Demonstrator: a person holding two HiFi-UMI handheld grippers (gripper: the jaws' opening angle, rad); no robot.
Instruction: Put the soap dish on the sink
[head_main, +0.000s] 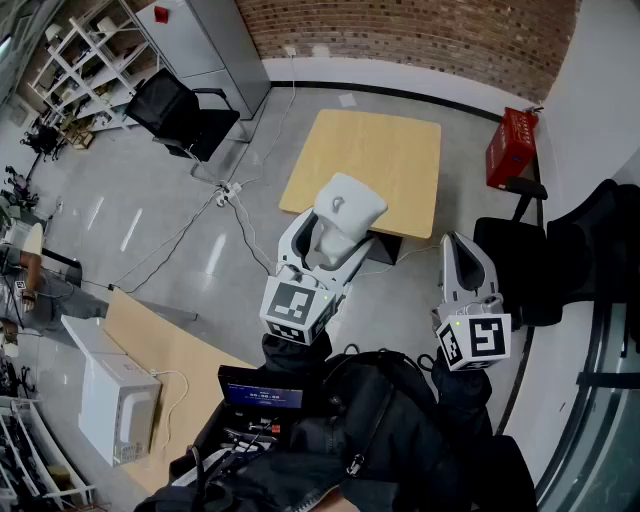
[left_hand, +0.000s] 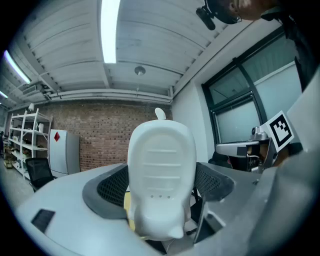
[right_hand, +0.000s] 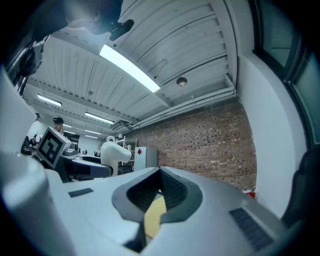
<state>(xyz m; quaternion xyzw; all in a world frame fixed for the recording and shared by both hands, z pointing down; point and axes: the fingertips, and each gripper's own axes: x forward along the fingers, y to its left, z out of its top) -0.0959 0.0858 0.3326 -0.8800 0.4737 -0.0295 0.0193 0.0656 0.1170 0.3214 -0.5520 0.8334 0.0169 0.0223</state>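
A white soap dish (head_main: 348, 205) stands upright between the jaws of my left gripper (head_main: 335, 235), which is shut on it with the jaws spread wide. The left gripper view shows the soap dish (left_hand: 160, 175) filling the middle, its ribbed face toward the camera and black pads pressed on both its sides. My right gripper (head_main: 462, 250) is held level to the right, shut with nothing in it. In the right gripper view the tips of the right gripper (right_hand: 161, 172) meet, and the soap dish (right_hand: 116, 152) shows small at the left. No sink is in any view.
A light wooden table (head_main: 370, 160) stands ahead on the grey floor. A black chair (head_main: 180, 110) and a grey cabinet (head_main: 215, 40) are at the far left, a red box (head_main: 510, 145) by the right wall. Black chairs (head_main: 520, 260) stand at the right, a white appliance (head_main: 115, 400) at the lower left.
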